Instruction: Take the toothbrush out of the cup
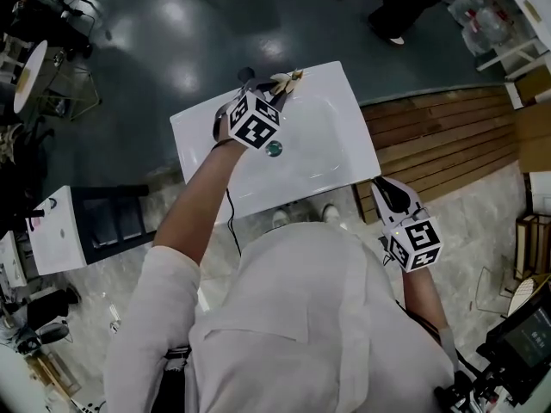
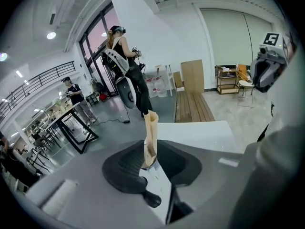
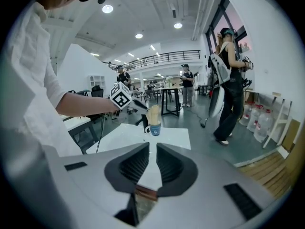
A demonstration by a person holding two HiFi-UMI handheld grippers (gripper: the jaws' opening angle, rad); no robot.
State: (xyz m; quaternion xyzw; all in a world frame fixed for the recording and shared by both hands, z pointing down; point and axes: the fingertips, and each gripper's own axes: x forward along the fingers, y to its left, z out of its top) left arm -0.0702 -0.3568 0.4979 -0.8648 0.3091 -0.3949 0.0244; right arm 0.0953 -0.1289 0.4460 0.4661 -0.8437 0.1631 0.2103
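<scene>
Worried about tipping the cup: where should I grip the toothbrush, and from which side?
Pinch the toothbrush on its tan shaft above the cup rim, coming from above, jaws either side: it stands upright, so it should lift straight out.

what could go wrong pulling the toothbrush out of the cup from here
The left gripper grips the toothbrush low, near the rim of the cup; a slanted pull might tip or drag the cup, which stands by the far edge of the table.
The right gripper is shut, empty and away, so nothing steadies the cup.
</scene>
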